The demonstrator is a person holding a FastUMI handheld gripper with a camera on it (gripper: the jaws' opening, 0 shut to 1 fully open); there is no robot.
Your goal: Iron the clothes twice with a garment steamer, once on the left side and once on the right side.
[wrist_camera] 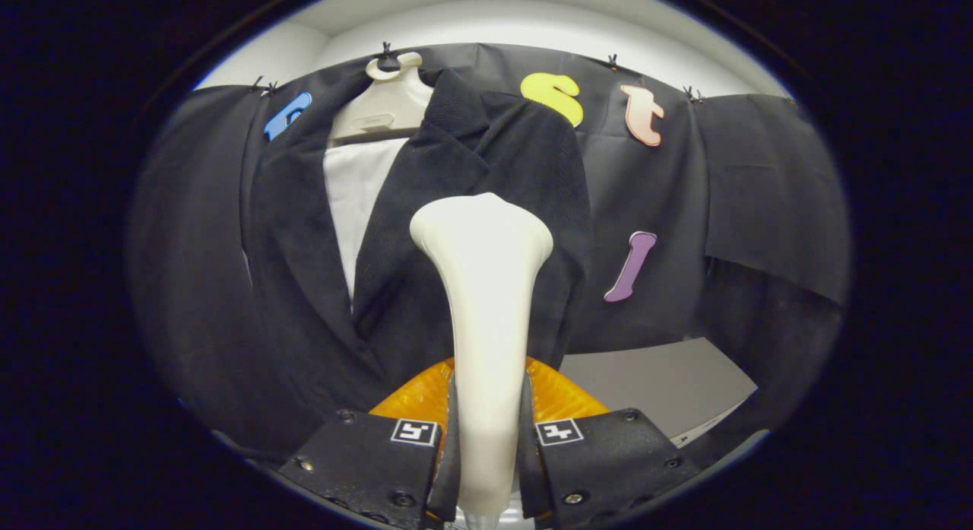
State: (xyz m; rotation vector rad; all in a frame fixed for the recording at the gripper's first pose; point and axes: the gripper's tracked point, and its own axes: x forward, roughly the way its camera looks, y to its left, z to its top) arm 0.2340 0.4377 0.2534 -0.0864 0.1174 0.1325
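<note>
Both fingers of the gripper clamp the garment steamer by its slim, rigid, probably slick neck. Steamer head fronts the soft, limp black jacket below its hanger.

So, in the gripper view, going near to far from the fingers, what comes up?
Gripper shut on the steamer handle → steamer head → dark jacket → pale hanger at the top.
</note>
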